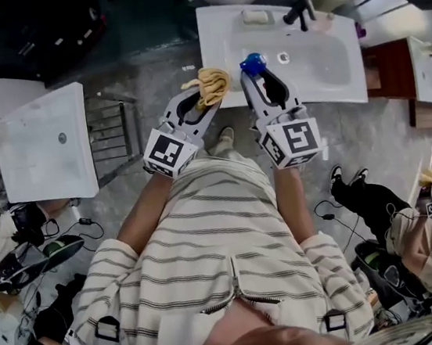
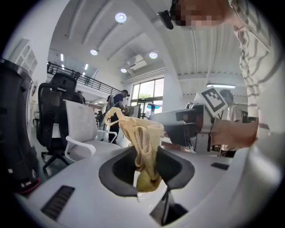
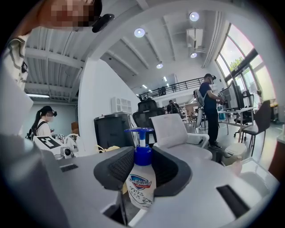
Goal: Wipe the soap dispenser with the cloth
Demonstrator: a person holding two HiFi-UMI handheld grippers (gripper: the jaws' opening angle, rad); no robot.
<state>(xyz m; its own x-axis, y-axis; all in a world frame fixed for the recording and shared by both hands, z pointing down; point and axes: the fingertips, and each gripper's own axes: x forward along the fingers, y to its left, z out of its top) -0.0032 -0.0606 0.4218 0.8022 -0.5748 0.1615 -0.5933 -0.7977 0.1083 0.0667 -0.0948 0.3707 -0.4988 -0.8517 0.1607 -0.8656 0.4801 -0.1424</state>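
**Grip state.** The right gripper (image 3: 142,171) is clamping the soap dispenser (image 3: 140,180) by its body. The jaws are pressing on both flanks, and the pump is standing upright above the jaw tips. The left gripper (image 2: 144,173) is pinching the cloth (image 2: 140,136), whose loose folds are bunching up out of the closed jaws.

**Position.** The head view is showing the two grippers side by side at the near edge of the sink (image 1: 328,62). The cloth is sitting just left of the bottle and appears to be apart from it.

**Step in hand (judged).** The cloth is being brought to the dispenser.
- The right grip should be staying firm and upright.
- The left should be laying the free folds, not its jaw tips, against the exposed neck, pump and front.
- Light strokes are advisable, or the bottle may be twisting between the pads.
- The flanks under the pads will be needing a regrip.

**Appearance.** The dispenser is presenting as a white plastic bottle with a blue collar and pump. Its blue-and-red label is facing the right gripper's camera.
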